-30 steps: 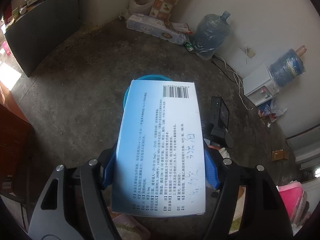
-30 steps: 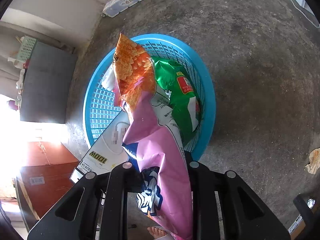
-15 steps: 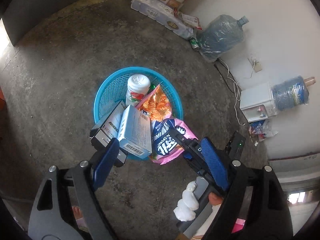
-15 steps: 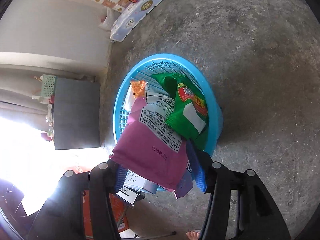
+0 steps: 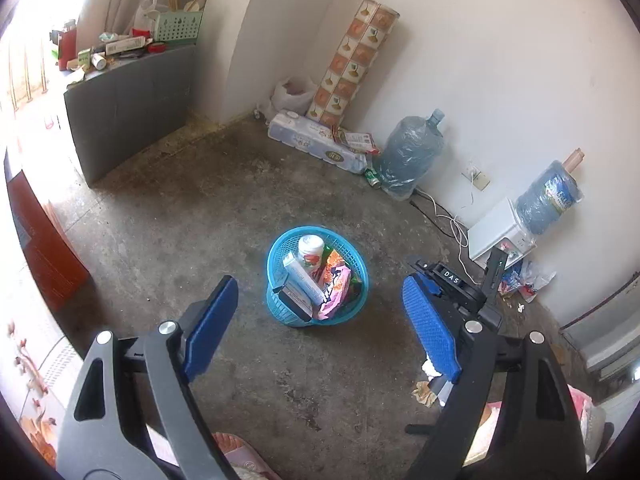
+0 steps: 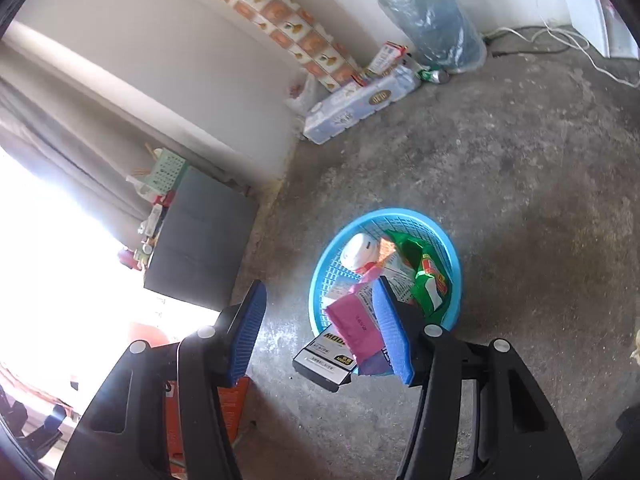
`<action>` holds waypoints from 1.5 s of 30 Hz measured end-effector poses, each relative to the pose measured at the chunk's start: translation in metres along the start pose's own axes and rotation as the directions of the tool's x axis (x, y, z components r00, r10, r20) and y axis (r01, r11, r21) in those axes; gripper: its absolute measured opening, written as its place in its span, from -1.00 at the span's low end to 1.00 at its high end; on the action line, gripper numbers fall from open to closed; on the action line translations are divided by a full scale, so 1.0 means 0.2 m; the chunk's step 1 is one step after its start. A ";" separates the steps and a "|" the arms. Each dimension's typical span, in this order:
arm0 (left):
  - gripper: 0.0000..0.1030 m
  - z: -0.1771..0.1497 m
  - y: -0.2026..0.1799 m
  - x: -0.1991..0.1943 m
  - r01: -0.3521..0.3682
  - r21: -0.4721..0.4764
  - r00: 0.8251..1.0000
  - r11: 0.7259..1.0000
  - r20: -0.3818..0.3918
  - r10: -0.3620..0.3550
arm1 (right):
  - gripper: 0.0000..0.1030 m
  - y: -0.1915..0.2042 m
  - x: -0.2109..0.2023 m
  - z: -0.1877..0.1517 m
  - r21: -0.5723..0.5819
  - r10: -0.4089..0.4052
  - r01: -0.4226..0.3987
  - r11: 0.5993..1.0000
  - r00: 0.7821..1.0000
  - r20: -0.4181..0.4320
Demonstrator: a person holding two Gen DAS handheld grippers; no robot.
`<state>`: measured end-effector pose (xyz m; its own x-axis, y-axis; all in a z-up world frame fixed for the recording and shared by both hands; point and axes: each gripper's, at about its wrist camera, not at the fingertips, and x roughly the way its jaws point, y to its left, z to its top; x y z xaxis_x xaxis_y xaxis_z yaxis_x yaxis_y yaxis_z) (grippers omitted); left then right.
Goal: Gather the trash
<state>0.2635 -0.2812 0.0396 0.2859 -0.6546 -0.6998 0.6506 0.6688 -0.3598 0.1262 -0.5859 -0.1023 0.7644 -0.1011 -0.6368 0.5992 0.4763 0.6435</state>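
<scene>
At the far left of the left wrist view a dark grey cabinet (image 5: pixel 132 108) stands against the wall, its top crowded with a green crate (image 5: pixel 178 27) and small clutter. Nearer the camera, the left gripper (image 5: pixel 320 336) hangs above the concrete floor (image 5: pixel 168 240) with its blue-padded fingers (image 5: pixel 210 330) spread wide apart and nothing between them. Between those fingers, farther off on the floor, sits the blue basket (image 5: pixel 280 312), filled with trash: a white cup (image 5: pixel 311 249), a pale blue box (image 5: pixel 304 280) leaning on a black box (image 5: pixel 294 302), a pink wrapper (image 5: pixel 334 296) and an orange wrapper (image 5: pixel 332 270). Behind it, along the wall, lie a pack of paper rolls (image 5: pixel 316 144) and a tall patterned roll (image 5: pixel 352 60) leaning upright, then a plastic-wrapped water jug (image 5: pixel 412 156). At the right a second jug (image 5: pixel 550 196) rests on a white dispenser (image 5: pixel 496 234), with crumpled litter (image 5: pixel 524 280) on the floor beside it. In the right wrist view the right gripper (image 6: pixel 320 330) also stands open and empty, its fingers well apart; the basket (image 6: pixel 454 256) lies just beyond the right finger (image 6: pixel 394 334), with the black box (image 6: pixel 326 354) and pink wrapper (image 6: pixel 354 322) jutting over its near rim and a green wrapper (image 6: pixel 430 280) inside.
</scene>
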 end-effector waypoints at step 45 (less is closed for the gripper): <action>0.83 -1.28 0.22 -1.00 -0.628 -0.362 0.755 0.689 -0.067 0.653 | 0.88 1.01 -1.06 -1.34 -0.810 -0.212 0.123 0.574 0.977 -0.002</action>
<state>0.0537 -0.0305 0.0065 0.5931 -0.0336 -0.8044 0.0139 0.9994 -0.0315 0.0218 -0.2339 0.0497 0.6195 -0.1979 -0.7596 0.2447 0.9682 -0.0527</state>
